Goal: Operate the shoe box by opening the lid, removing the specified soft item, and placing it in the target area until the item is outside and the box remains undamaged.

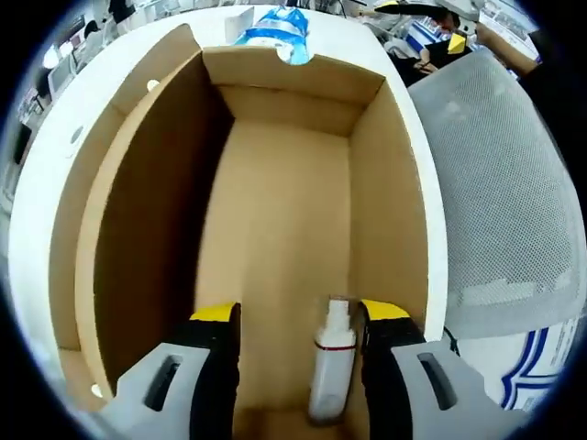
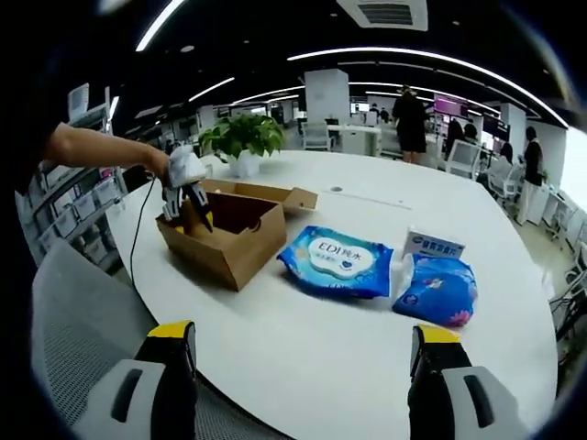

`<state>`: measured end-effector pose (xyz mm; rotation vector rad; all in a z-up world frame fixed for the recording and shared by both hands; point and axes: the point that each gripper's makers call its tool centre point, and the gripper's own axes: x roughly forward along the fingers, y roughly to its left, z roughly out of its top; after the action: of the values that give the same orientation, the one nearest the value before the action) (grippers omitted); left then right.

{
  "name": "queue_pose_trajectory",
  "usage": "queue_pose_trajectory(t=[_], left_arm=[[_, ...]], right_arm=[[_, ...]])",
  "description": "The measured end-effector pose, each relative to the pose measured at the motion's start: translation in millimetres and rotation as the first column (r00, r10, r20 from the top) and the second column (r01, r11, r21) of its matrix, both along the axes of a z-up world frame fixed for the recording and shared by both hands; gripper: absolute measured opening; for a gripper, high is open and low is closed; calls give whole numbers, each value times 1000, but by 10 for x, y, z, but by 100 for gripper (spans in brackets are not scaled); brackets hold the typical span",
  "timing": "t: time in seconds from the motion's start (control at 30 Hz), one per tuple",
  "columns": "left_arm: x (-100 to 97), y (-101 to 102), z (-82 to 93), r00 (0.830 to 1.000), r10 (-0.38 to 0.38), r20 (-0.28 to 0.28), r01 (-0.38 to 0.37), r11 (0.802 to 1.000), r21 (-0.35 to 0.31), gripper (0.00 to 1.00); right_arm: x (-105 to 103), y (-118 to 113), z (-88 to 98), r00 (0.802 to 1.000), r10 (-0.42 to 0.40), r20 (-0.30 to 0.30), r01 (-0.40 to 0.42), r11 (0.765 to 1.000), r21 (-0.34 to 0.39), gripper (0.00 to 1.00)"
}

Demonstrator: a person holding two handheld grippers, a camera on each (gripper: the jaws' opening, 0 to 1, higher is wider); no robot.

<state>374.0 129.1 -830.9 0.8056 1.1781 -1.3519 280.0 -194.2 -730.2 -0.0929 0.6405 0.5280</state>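
The open brown cardboard box [image 2: 225,231] rests on the round white table [image 2: 367,367] in an open-plan office. The left gripper [image 1: 295,316], jaws wide, brackets a small white spray bottle [image 1: 332,362] inside. The right gripper [image 2: 303,335] hovers wide. Blue wipes packs [image 2: 337,261] lie beside the box.

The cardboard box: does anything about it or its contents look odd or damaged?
Nothing looks damaged. The open cardboard box sits intact on the white table; its one visible item, a small white spray bottle, lies between the left gripper jaws.
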Motion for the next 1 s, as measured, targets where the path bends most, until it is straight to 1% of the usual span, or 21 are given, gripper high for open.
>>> queue_pose_trajectory(t=[0.17,0.27,0.43,0.53,0.67,0.87,1.0], left_arm=[[18,-15,8,1000,12,1,-12,1000,-4,53],[58,-2,22,999,32,10,-32,999,-7,54],[212,29,59,994,85,63,-84,996,-25,45],[256,55,74,990,127,67,-125,992,-32,44],[214,45,93,988,146,47,-144,988,-45,45],[99,48,61,993,120,20,-119,992,-32,44],[68,101,-1,994,108,20,-108,994,-8,43]], right_arm=[[4,-1,1,1000,1,-1,-1,1000,1,96],[18,4,6,1000,6,1,-6,1000,-2,96],[37,25,23,1000,12,6,-12,1000,1,96],[38,40,21,1000,17,6,-17,1000,1,96],[32,47,11,1000,19,3,-19,1000,4,96],[21,56,-12,1000,21,-5,-21,1000,5,96],[17,73,-22,1000,23,-8,-23,1000,7,95]])
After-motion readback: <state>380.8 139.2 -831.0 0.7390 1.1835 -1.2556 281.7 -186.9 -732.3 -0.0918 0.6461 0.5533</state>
